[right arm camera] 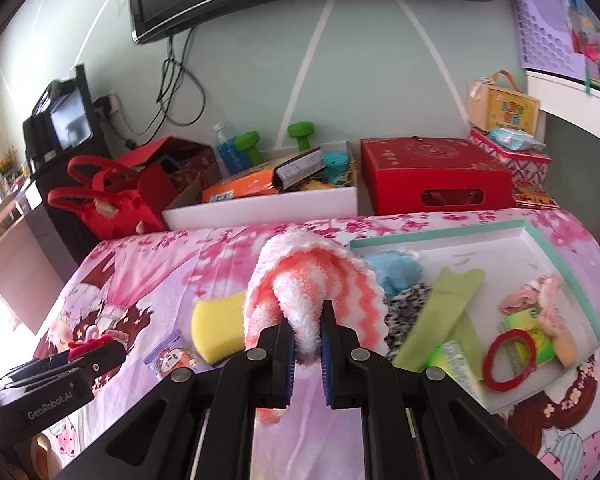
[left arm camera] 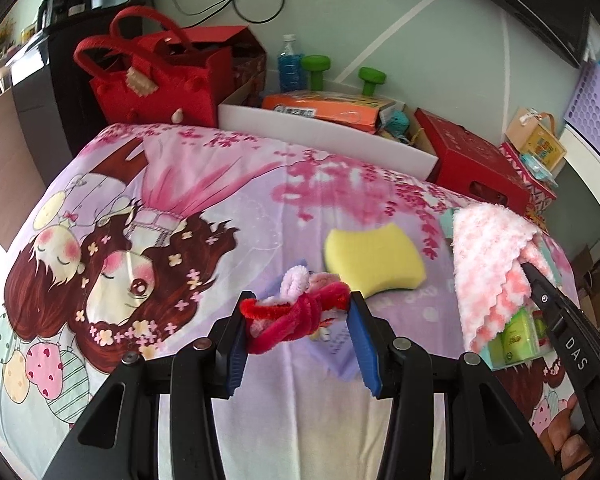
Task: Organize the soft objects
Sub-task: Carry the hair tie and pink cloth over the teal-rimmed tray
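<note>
**Two soft things lifted, both bound for the tray**

Two grips are in hand at once, so this looks like the carry step: each item is picked up and not yet put away. The left gripper [left arm camera: 298,322] has its jaws clamped on a red fuzzy twist toy [left arm camera: 300,310], which spans the gap between the blue pads and sits at the very tips, above the printed bedspread [left arm camera: 180,184]. The right gripper [right arm camera: 306,320] has its jaws closed on a pink and white fluffy cloth [right arm camera: 304,280]; a fold of it is pinched between the pads and the rest bulges up and forward, with a tail hanging below.

Just right of the cloth lies the teal-rimmed tray [right arm camera: 548,240], already holding a blue plush, a green strip and a red ring. My judgement is that the next move calls for swinging the cloth over the tray's near rim and letting go, then bringing the toy across. A yellow sponge [left arm camera: 374,260] rests on the bedspread between the two grippers, not yet gathered.
</note>
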Demonstrator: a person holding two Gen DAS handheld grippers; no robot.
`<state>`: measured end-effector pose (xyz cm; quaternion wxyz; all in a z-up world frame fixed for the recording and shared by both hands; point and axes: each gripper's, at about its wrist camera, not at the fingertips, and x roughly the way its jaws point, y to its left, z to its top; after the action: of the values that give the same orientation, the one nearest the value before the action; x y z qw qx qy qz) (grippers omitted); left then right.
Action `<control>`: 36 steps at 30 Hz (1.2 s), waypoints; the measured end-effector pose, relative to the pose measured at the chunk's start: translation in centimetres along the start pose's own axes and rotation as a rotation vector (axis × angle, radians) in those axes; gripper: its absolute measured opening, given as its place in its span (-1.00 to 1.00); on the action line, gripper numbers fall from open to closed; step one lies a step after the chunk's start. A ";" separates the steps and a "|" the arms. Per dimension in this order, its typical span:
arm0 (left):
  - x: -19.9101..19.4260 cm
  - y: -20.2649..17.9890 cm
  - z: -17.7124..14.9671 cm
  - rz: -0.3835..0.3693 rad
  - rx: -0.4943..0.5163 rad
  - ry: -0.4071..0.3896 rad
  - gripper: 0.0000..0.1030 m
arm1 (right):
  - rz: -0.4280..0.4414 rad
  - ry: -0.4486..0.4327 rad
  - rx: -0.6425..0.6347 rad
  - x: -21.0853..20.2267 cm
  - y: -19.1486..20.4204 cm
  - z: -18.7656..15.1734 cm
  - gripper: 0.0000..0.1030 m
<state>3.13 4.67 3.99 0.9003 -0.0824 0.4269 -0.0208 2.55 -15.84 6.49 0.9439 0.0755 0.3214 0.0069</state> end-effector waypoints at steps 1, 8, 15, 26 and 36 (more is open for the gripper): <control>-0.1 -0.4 0.0 -0.004 0.008 -0.002 -0.08 | -0.007 -0.011 0.010 -0.4 -0.7 0.2 -0.78; 0.1 -4.5 -0.2 -0.047 0.072 0.008 -0.07 | -0.099 -0.046 0.084 -2.1 -5.3 0.6 -0.78; 0.3 -9.2 -0.1 -0.102 0.139 -0.009 -0.07 | -0.165 -0.079 0.174 -3.7 -10.4 0.7 -0.78; 2.1 -16.2 -0.2 -0.176 0.239 -0.021 -0.07 | -0.216 -0.113 0.269 -4.6 -15.6 0.2 -0.78; 4.2 -20.8 0.1 -0.230 0.311 -0.062 -0.07 | -0.220 -0.103 0.312 -3.4 -17.5 -0.3 -0.78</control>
<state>6.57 -16.27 4.34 0.9066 0.0089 0.3784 -0.1866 -0.96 -33.32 5.70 0.9310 0.1853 0.2762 -0.1502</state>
